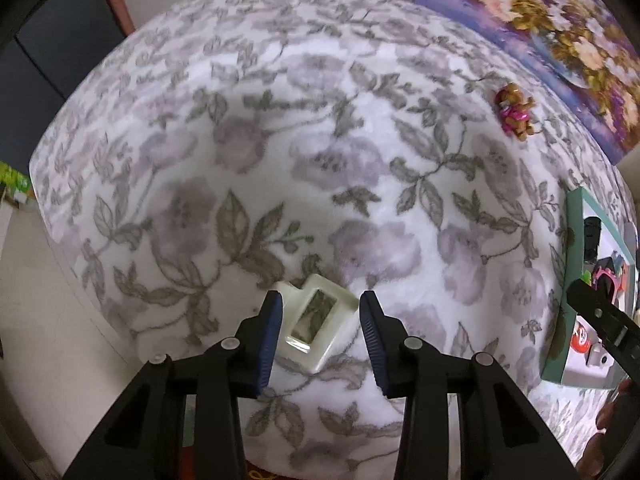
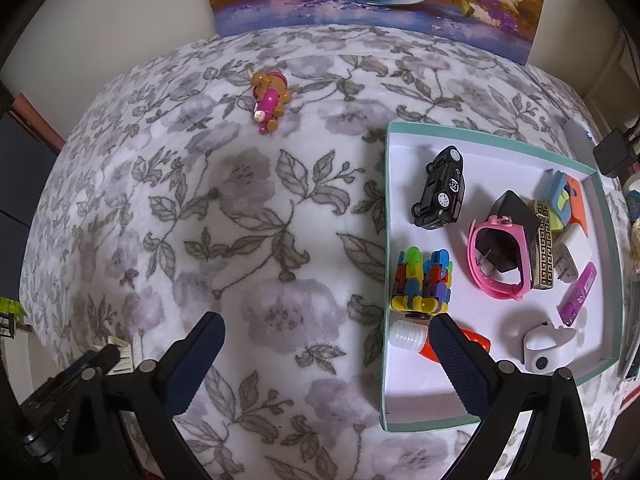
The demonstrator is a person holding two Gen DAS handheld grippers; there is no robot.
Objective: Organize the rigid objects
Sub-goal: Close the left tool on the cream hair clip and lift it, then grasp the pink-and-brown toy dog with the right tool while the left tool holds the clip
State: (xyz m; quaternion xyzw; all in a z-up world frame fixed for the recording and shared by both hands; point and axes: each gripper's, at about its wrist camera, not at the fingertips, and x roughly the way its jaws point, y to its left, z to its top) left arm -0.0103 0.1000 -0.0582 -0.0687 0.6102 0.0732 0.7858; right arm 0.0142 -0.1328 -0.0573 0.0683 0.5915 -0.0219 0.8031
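Sorting looks well along, judging by the tray (image 2: 404,128): it already holds a black toy car (image 2: 440,188), a pink watch (image 2: 496,260), a block of coloured links (image 2: 422,284), a purple stick (image 2: 578,294), a white gadget (image 2: 548,346) and several other small pieces. Two things remain loose on the flowered table (image 2: 256,216). One is a white plastic frame (image 1: 316,316), lying between the spread jaws of the left gripper (image 1: 320,334); the jaws are released around it, not yet pressing its sides. The other is a pink and brown toy figure (image 2: 269,100), well apart from the tray near the far edge. The right gripper (image 2: 326,360) hangs beside the tray's near corner with jaws wide and nothing held.
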